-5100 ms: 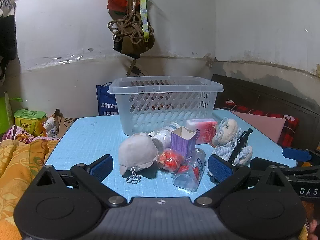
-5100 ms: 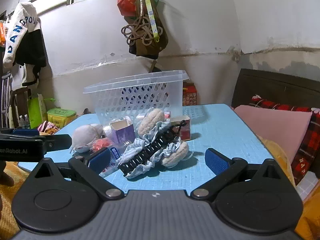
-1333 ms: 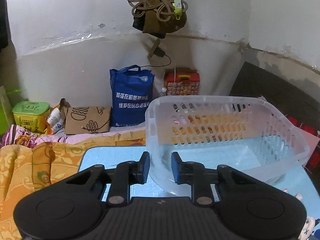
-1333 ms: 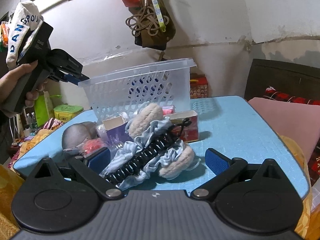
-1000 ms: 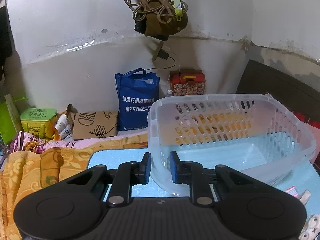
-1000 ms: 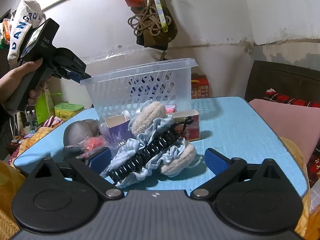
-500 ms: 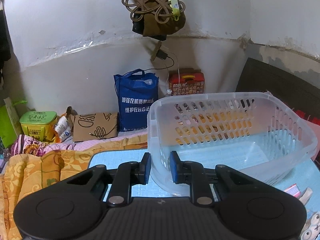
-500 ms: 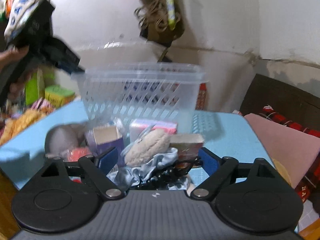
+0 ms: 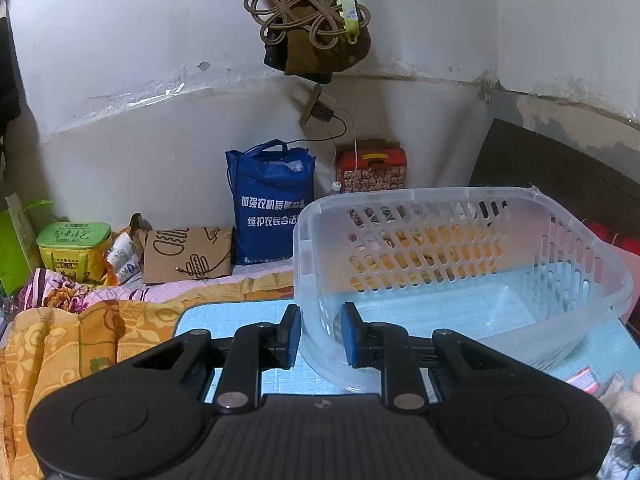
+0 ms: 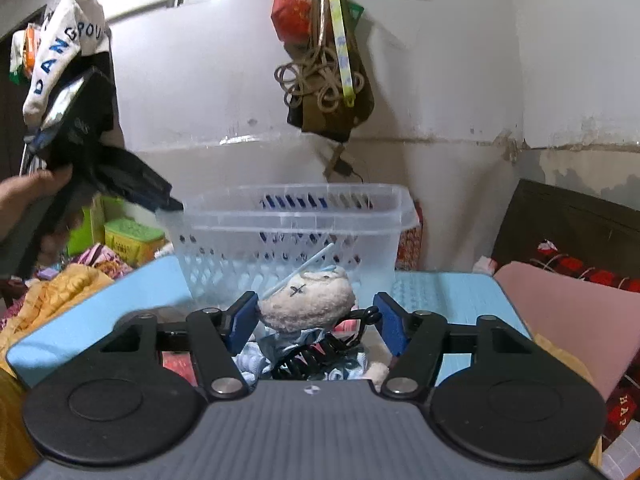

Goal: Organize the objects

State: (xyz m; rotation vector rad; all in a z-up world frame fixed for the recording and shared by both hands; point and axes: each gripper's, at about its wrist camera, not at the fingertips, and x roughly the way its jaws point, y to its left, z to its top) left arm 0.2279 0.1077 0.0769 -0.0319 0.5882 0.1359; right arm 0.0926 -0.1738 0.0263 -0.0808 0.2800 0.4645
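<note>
The plush toy [image 10: 308, 300] sits between the closing right tool [image 10: 316, 320], left pad touching.

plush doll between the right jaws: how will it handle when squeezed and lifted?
The plush doll looks soft, so it will probably squash under the closing pads of the right gripper rather than resist. Its blue ruffled cloth and black coiled cord hang loose below, so they may dangle and snag. It's likely light for its bulk.
</note>
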